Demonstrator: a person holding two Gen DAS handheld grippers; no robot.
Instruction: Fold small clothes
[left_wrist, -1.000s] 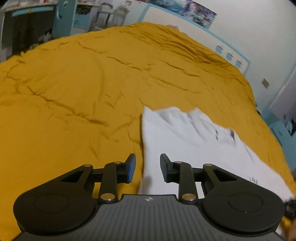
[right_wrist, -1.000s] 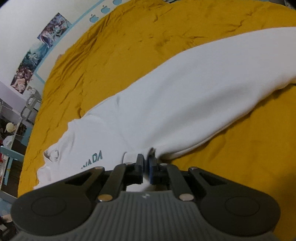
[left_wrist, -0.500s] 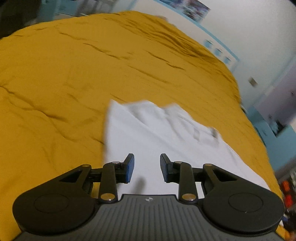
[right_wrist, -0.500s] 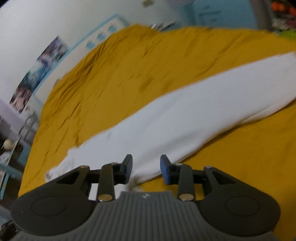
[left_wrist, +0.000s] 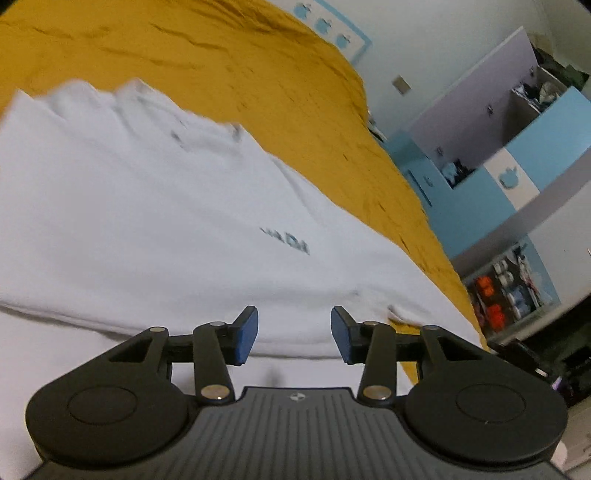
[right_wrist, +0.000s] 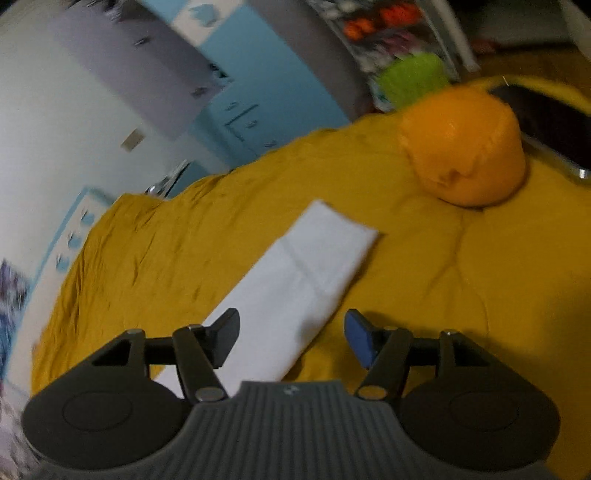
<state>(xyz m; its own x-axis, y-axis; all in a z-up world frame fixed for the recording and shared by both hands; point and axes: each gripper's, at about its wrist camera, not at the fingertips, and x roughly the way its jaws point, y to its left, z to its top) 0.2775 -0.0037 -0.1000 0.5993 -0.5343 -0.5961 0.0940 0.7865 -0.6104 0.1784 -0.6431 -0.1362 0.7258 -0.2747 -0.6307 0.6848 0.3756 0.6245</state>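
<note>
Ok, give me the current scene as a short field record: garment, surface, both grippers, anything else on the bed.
garment: white sweatshirt, spread on the bed, blue lettering on the chest facing up
sleeve: white sleeve lying flat, cuff end pointing toward the pillow
surface: mustard-yellow bedspread, wrinkled
left gripper: open, above the sweatshirt body, holding nothing
right gripper: open, above the sleeve, holding nothing
other: orange pillow on the bed beyond the cuff, apart from it
image quality: both views motion-blurred
</note>
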